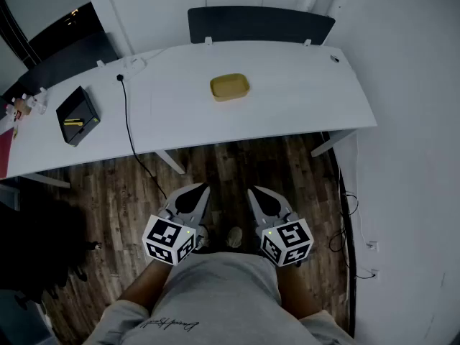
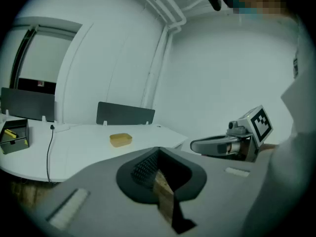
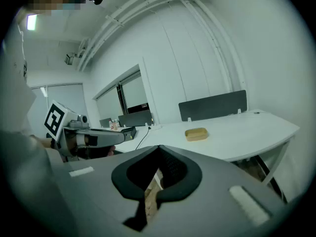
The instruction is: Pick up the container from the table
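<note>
A shallow yellow container (image 1: 230, 87) lies on the white table (image 1: 302, 99), a little right of its middle; nothing touches it. It also shows in the left gripper view as the yellow container (image 2: 120, 139) and in the right gripper view as the yellow container (image 3: 196, 134), far ahead of the jaws. My left gripper (image 1: 203, 187) and right gripper (image 1: 253, 190) hang side by side over the wood floor, close to my body and well short of the table's near edge. Both are shut with nothing held. Each view shows the other one: the right gripper (image 2: 195, 145), the left gripper (image 3: 121, 136).
A black box (image 1: 77, 116) with yellow items stands at the table's left, with a black cable (image 1: 129, 131) running off the near edge beside it. A dark partition panel (image 1: 259, 24) stands along the far edge. Small bottles (image 1: 21, 106) sit at the far left. Cables (image 1: 348, 207) lie by the right wall.
</note>
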`<state>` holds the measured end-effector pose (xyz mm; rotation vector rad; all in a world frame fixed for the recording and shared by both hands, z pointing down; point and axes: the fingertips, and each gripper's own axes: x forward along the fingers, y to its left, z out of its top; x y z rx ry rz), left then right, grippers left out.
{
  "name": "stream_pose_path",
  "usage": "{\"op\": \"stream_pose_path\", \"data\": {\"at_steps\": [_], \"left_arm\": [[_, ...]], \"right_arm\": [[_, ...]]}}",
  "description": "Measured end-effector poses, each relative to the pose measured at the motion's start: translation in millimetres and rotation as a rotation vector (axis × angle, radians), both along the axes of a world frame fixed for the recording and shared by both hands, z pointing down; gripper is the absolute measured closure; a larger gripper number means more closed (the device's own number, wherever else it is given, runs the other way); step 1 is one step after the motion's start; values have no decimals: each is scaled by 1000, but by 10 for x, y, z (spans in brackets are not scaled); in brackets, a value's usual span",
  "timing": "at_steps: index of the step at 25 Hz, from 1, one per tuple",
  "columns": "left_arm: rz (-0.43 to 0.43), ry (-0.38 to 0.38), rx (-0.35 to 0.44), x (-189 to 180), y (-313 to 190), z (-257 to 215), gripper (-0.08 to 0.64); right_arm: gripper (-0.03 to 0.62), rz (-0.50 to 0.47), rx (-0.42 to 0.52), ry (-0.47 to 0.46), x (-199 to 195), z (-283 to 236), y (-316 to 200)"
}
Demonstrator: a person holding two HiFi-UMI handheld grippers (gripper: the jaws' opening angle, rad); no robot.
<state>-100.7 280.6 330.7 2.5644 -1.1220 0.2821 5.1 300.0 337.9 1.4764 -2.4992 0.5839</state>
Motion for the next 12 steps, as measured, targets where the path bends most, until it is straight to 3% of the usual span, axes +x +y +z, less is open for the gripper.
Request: {"op": "stream_pose_path", "data": {"at_steps": [12], "left_arm": [[-11, 3, 20, 125, -68, -79, 558]], "right_arm": [[578, -1, 3, -29, 128, -39, -57]]}}
